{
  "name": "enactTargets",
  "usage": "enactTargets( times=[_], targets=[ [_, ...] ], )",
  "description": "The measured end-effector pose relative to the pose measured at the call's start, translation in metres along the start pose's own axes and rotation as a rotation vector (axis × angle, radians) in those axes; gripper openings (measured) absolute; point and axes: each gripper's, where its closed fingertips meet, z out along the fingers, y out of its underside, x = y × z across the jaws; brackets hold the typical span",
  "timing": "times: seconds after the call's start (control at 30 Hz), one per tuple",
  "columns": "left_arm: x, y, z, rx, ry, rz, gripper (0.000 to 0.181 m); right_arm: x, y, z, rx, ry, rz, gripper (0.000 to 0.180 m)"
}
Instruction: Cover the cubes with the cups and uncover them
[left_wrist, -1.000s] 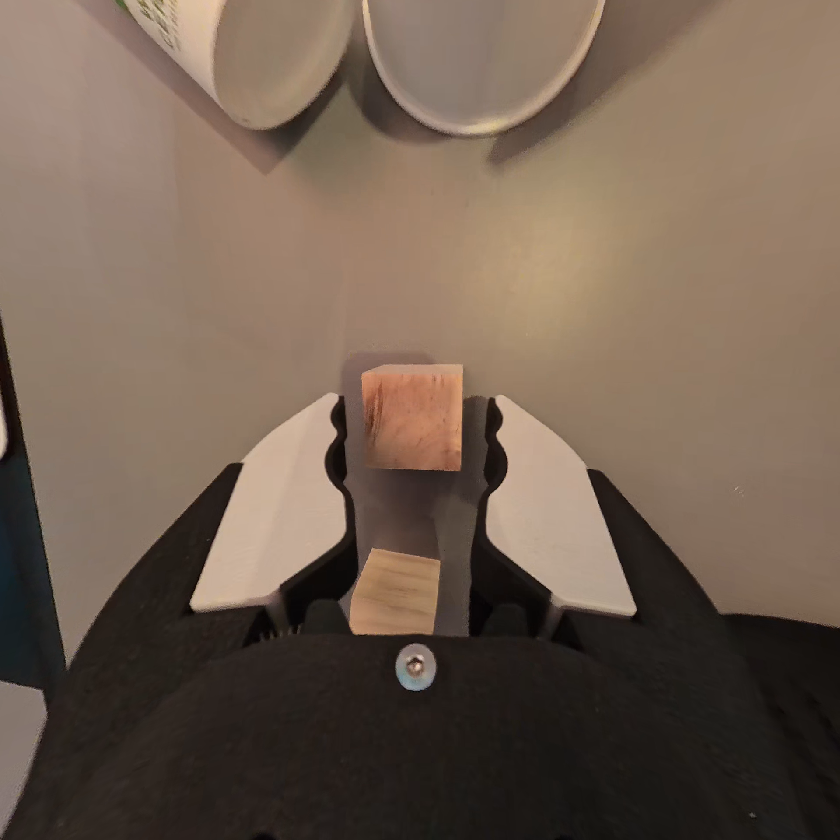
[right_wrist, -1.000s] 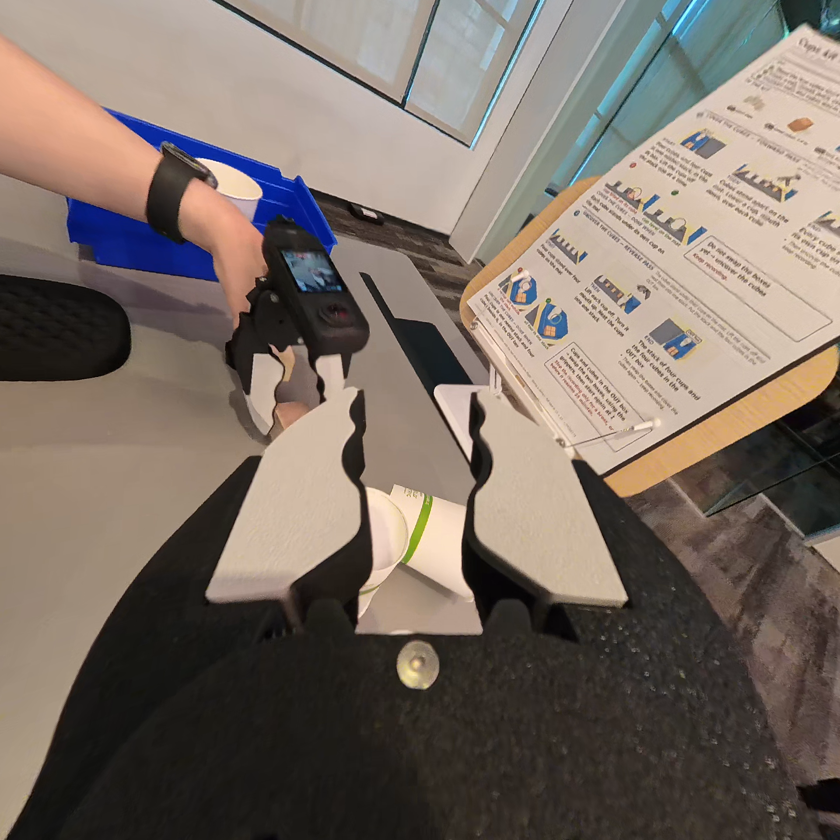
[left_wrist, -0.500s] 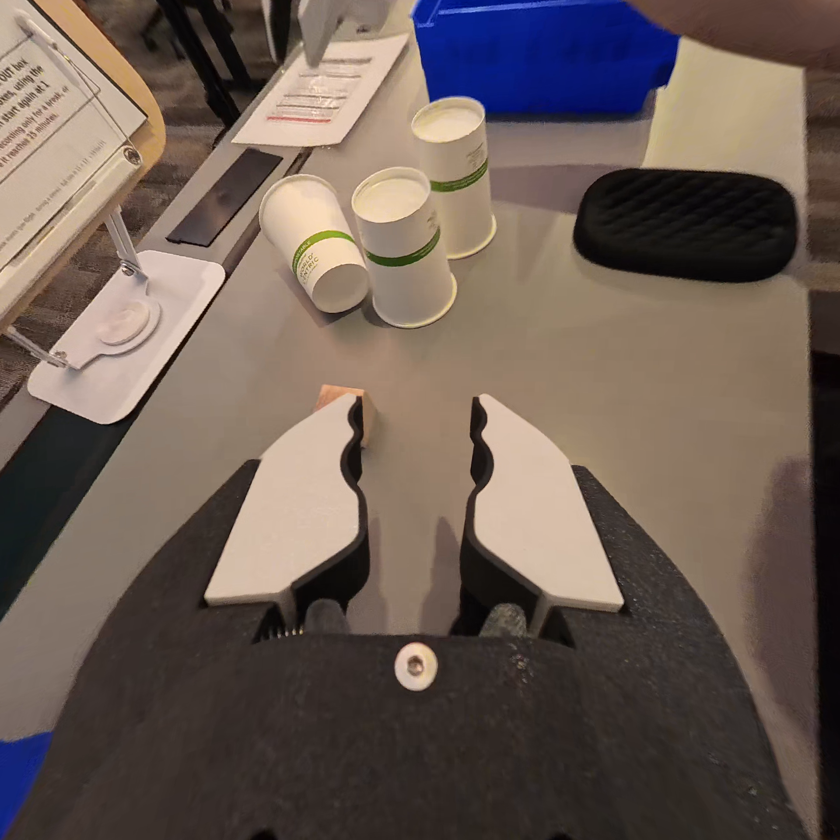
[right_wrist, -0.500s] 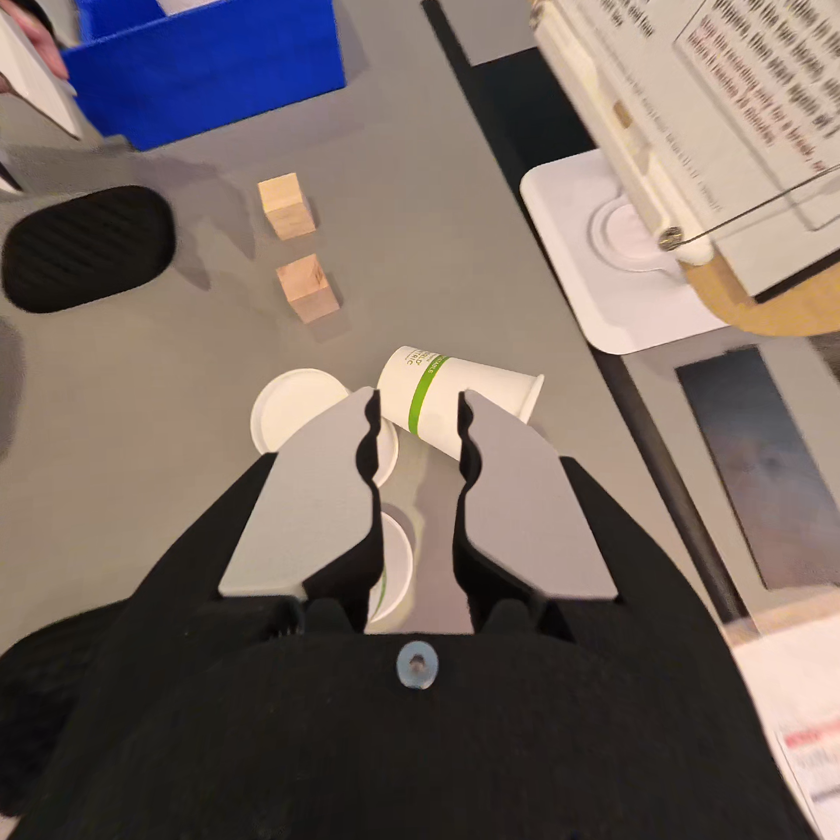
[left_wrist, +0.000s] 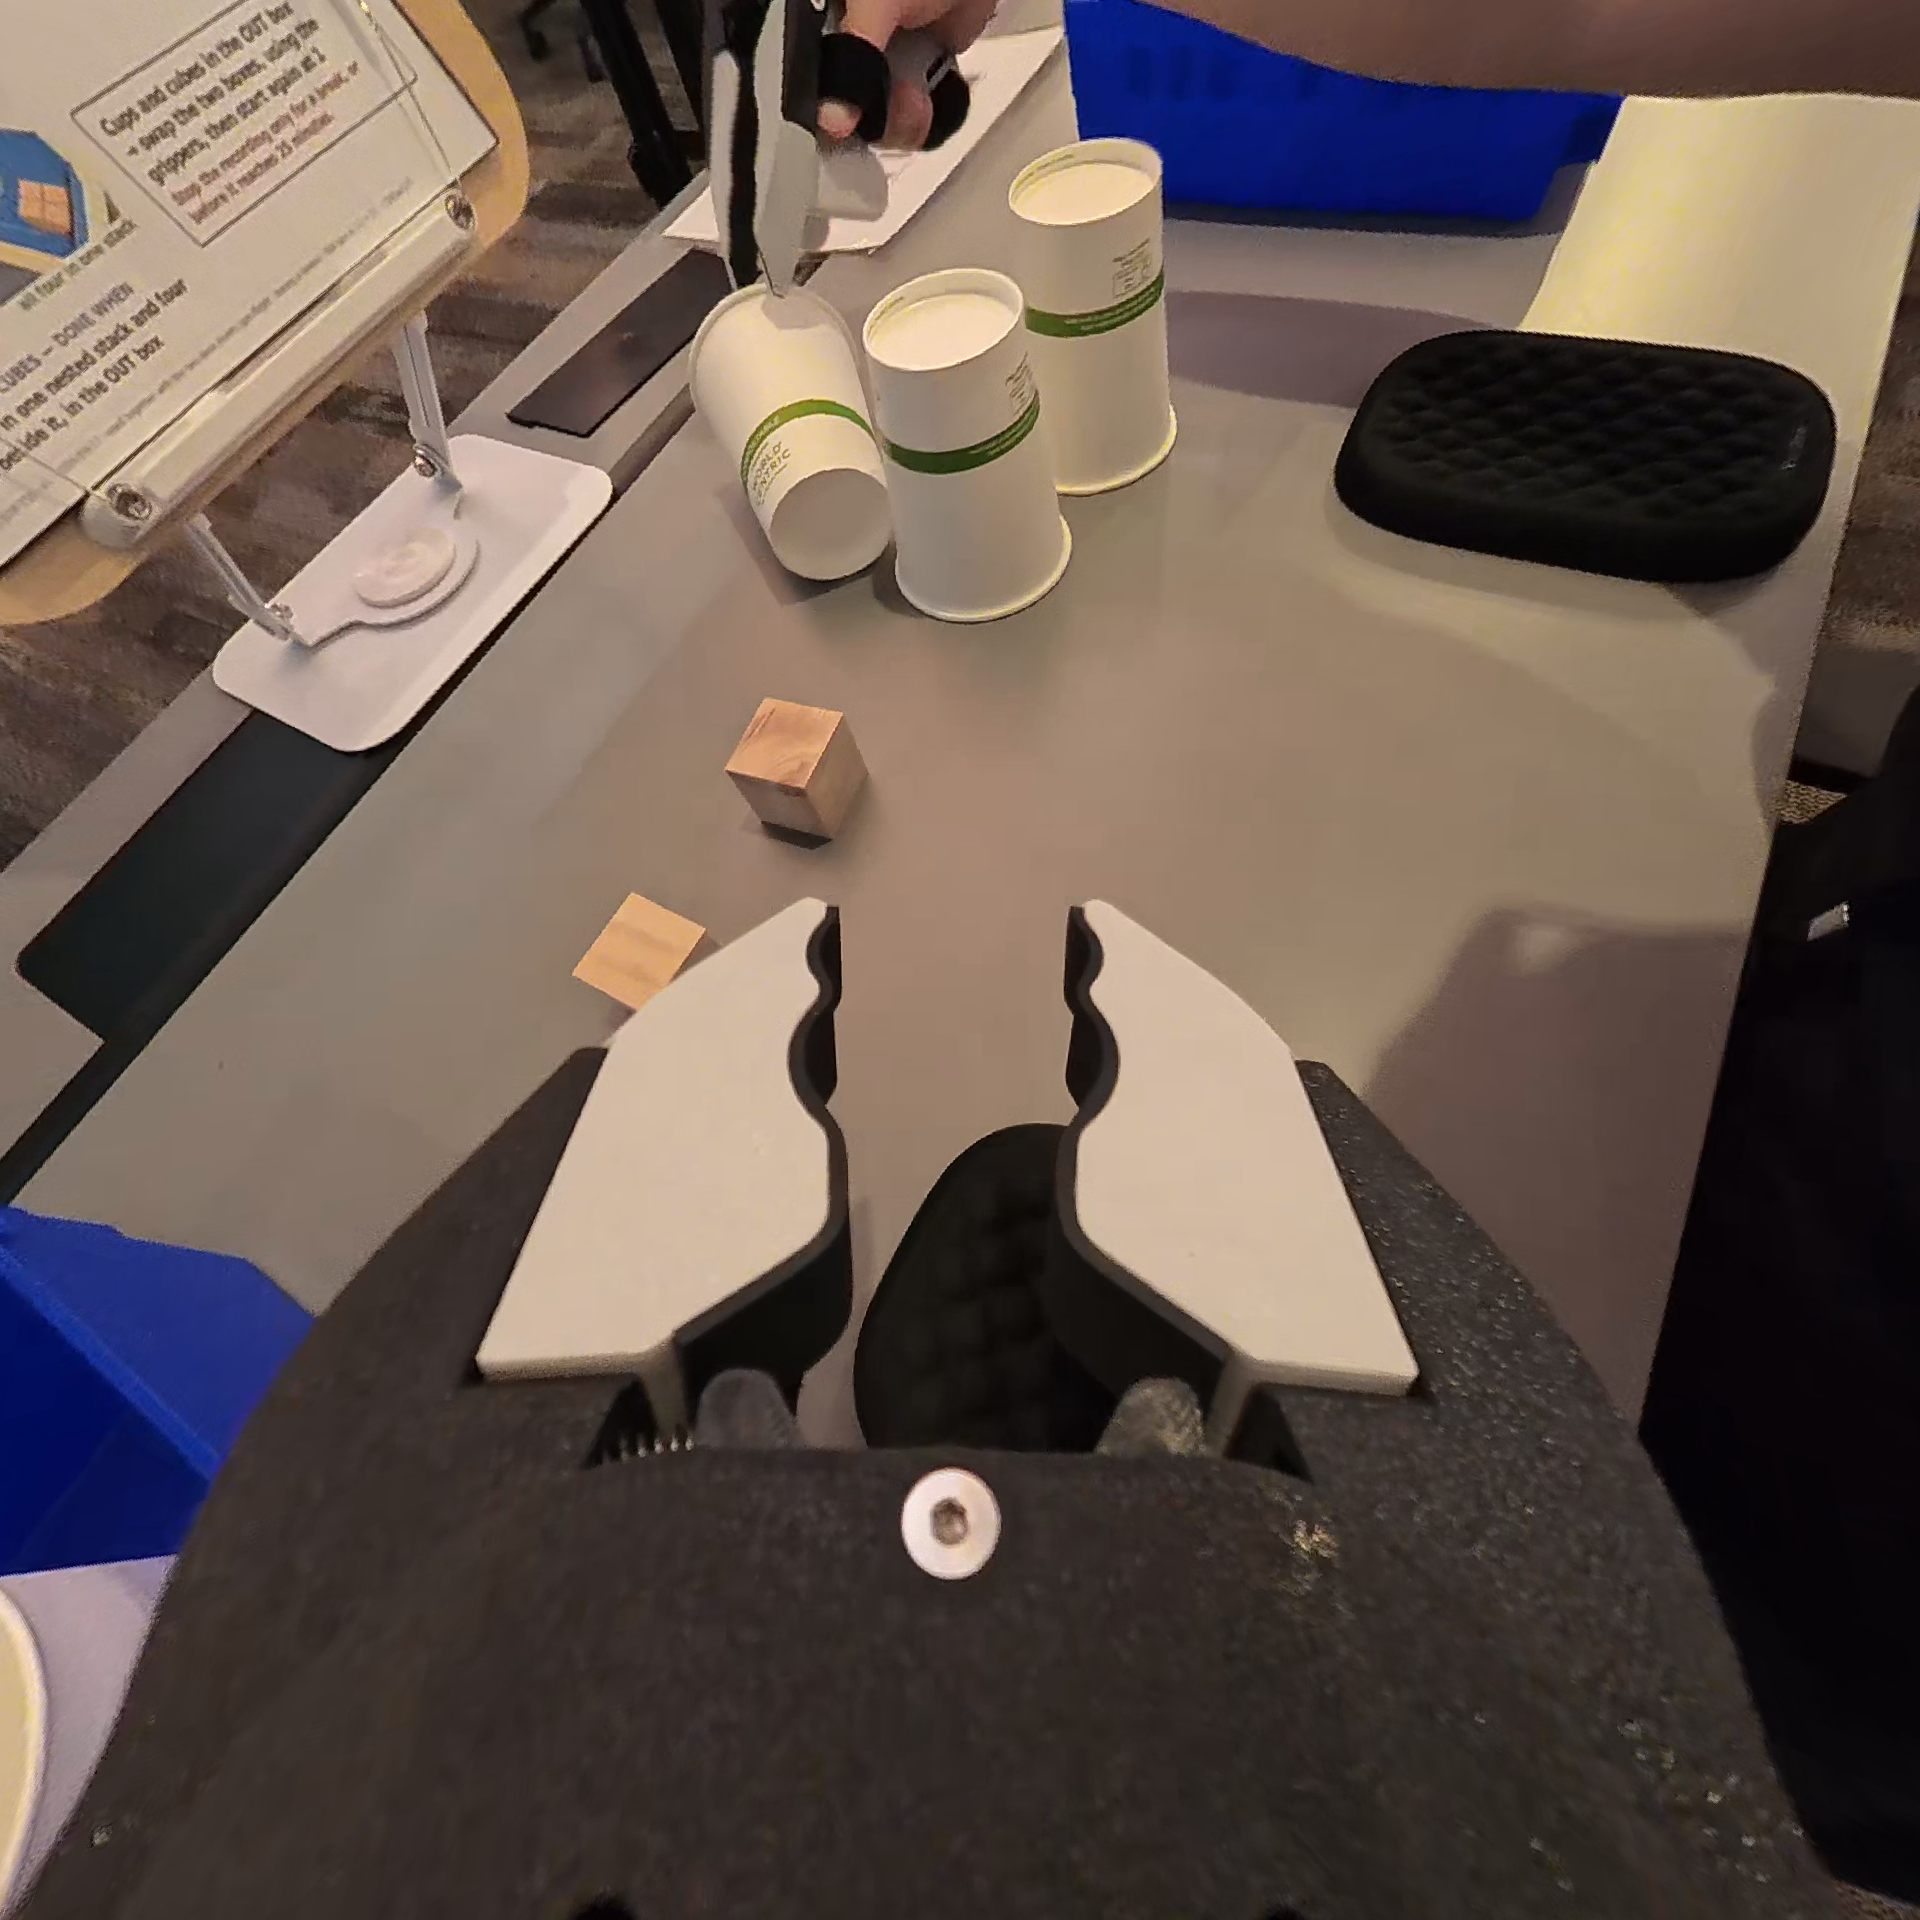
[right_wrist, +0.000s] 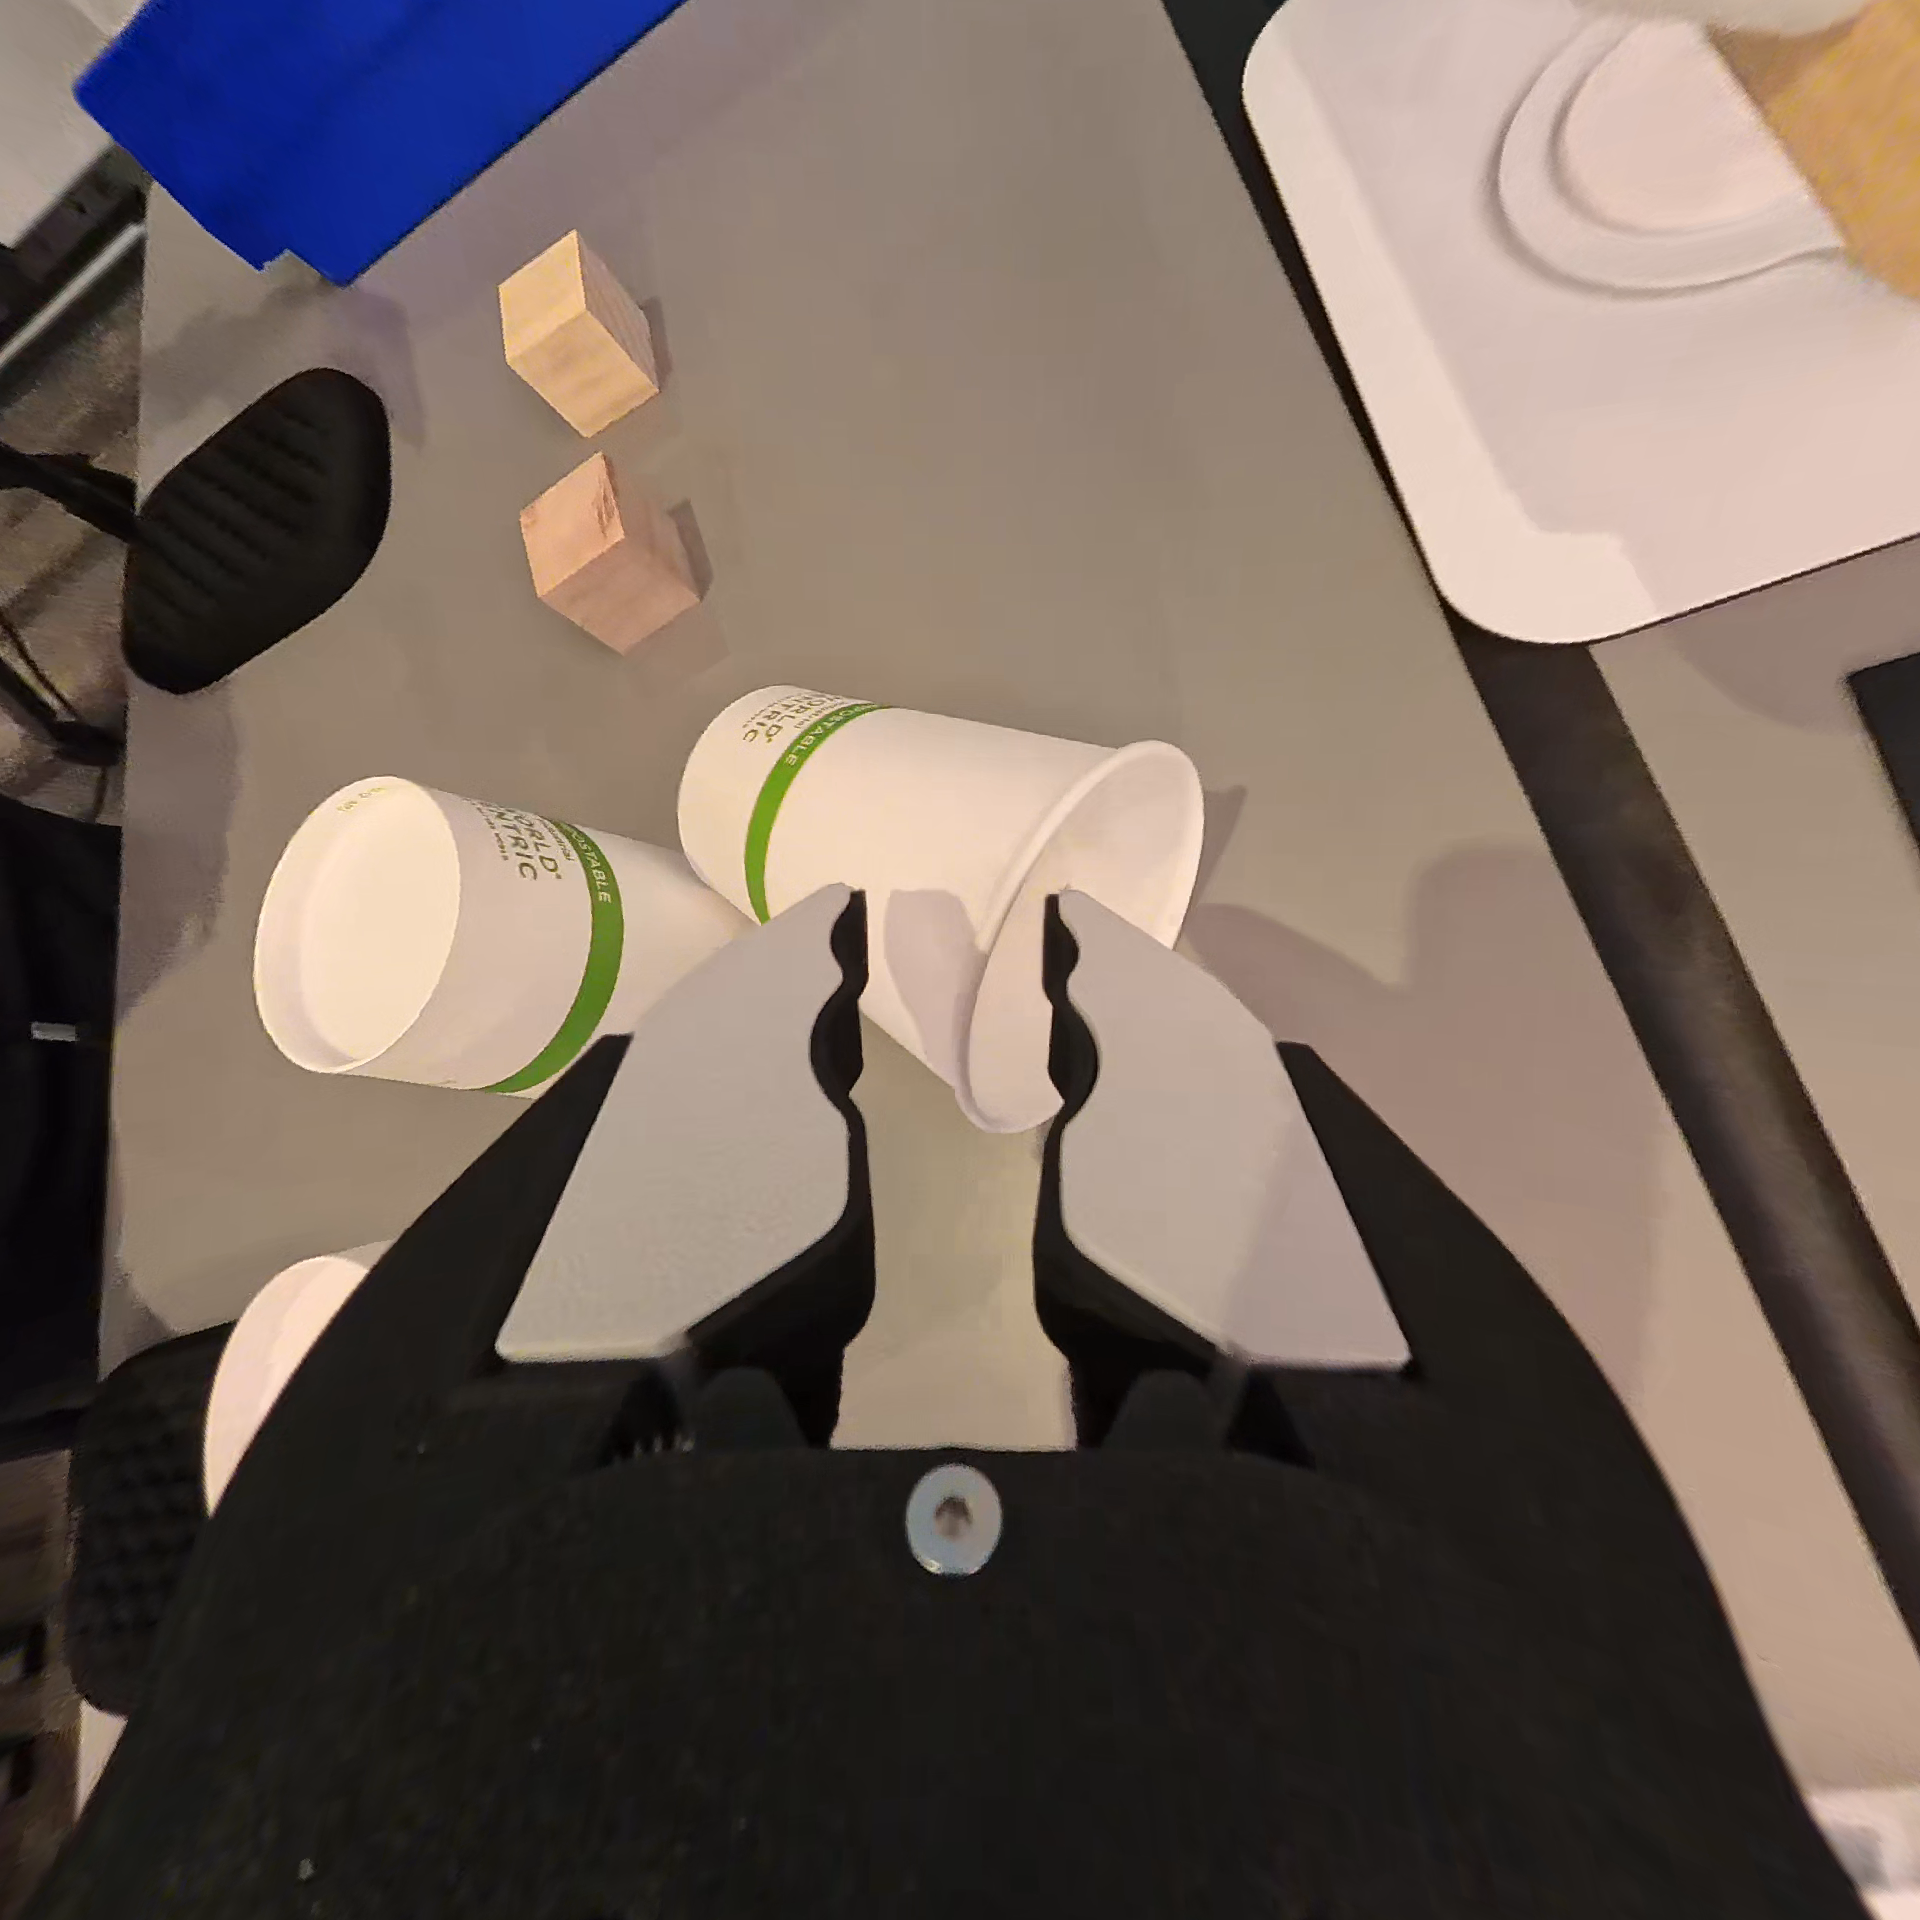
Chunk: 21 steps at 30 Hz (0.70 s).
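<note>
Two wooden cubes sit on the grey table: a darker one (left_wrist: 798, 767) (right_wrist: 608, 556) and a lighter one (left_wrist: 639, 951) (right_wrist: 577, 332). My left gripper (left_wrist: 951, 914) is open and empty, held above the table just short of the cubes. Three white paper cups with green bands stand beyond them. One cup lies tipped on its side (left_wrist: 795, 436) (right_wrist: 935, 831); two stand upside down (left_wrist: 971, 436) (left_wrist: 1101, 312). My right gripper (right_wrist: 951, 904) is open, with its jaws on either side of the tipped cup's rim. It also shows in the left wrist view (left_wrist: 774, 187).
A black pad (left_wrist: 1584, 452) lies at the right of the table, and another black pad (left_wrist: 977, 1278) lies under my left gripper. Blue bins stand at the far end (left_wrist: 1299, 104) and near left (left_wrist: 104, 1382). A document stand with a white base (left_wrist: 416, 582) is on the left.
My left gripper drew back and rose away from the cubes, both now lying free. My right gripper came down onto the tipped cup's rim.
</note>
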Motion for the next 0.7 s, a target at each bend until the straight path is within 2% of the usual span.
enactTargets(
  times=[0.23, 0.7],
  targets=[
    [-0.009, 0.005, 0.009, -0.004, 0.006, -0.025, 0.040, -0.003, 0.005, 0.014, -0.001, -0.077, 0.009, 0.028],
    [-0.008, 0.006, 0.009, 0.009, -0.004, -0.013, 0.039, -0.036, -0.003, 0.011, 0.138, -0.282, -0.018, 0.002]
  ],
)
